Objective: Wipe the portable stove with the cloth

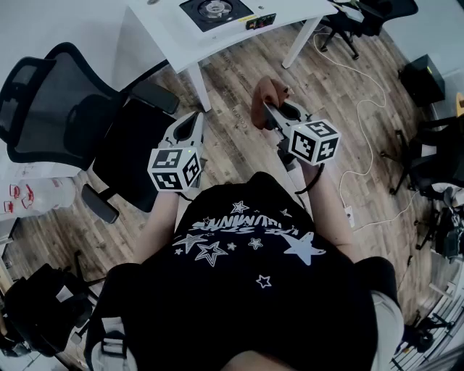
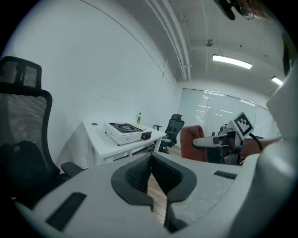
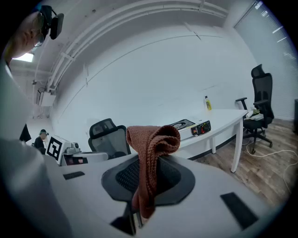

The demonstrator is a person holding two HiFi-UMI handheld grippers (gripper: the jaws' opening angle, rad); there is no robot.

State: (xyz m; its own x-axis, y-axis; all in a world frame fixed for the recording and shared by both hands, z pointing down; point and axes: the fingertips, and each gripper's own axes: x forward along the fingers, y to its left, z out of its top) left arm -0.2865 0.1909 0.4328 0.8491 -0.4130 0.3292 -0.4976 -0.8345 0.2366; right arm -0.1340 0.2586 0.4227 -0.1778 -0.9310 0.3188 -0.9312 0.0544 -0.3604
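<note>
The portable stove (image 1: 216, 10) sits on a white table (image 1: 163, 32) at the top of the head view, well ahead of both grippers. A rust-brown knitted cloth (image 1: 266, 96) is folded and hangs from my right gripper (image 1: 266, 109), which is shut on it. From the right gripper view the cloth (image 3: 152, 142) drapes over the jaws, with the stove (image 3: 190, 127) far behind it. My left gripper (image 1: 196, 117) is held level beside the right one, shut with nothing in it. The left gripper view looks along the closed jaws (image 2: 151, 157) toward the stove (image 2: 126, 132).
A black mesh office chair (image 1: 69, 109) stands at the left, close to the table's leg (image 1: 199, 87). Another black chair (image 1: 362, 18) is at the far right end of the table. A white cable (image 1: 370, 138) trails over the wooden floor (image 1: 239, 72). A small bottle (image 3: 206, 103) stands on the table.
</note>
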